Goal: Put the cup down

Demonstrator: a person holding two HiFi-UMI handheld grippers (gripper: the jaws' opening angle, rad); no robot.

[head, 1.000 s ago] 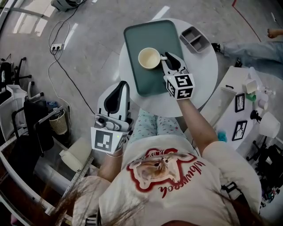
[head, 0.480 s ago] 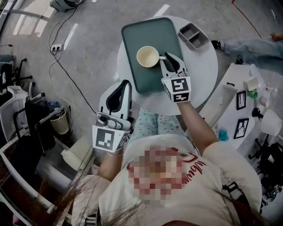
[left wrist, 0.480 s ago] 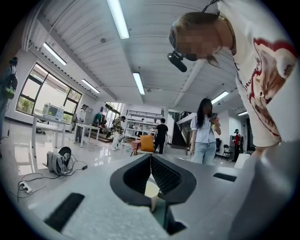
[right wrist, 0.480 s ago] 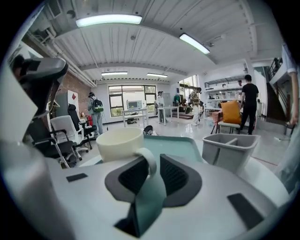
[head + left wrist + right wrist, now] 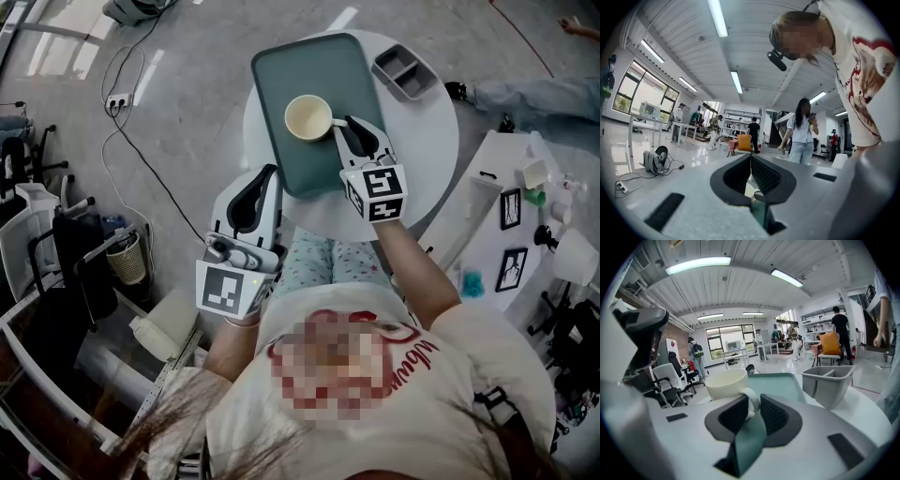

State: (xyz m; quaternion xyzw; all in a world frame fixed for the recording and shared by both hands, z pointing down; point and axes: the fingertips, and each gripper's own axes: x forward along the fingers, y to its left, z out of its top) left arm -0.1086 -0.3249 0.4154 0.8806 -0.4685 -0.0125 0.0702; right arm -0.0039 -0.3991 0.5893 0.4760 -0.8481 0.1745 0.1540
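Observation:
A cream cup (image 5: 307,118) is over the middle of the green tray (image 5: 281,70) on the round white table (image 5: 427,141). Whether its base touches the tray I cannot tell. My right gripper (image 5: 344,123) comes in from the cup's right side and is shut on the cup's handle. In the right gripper view the cup (image 5: 727,383) is just ahead and its handle (image 5: 753,399) sits pinched between the two dark pads of the right gripper (image 5: 754,404). My left gripper (image 5: 269,173) hangs off the table's near left edge, shut and empty. The left gripper (image 5: 751,157) looks out into the room.
A grey two-part bin (image 5: 405,72) stands on the table behind and to the right of the tray, also seen as the bin (image 5: 828,380). A white shelf with picture frames (image 5: 511,216) is at the right. Chairs, a wastebasket (image 5: 124,260) and floor cables lie at the left.
The whole view has drifted slightly up and left. The cup, the tray and my right gripper keep the same places relative to one another; the left gripper stays by the table's edge.

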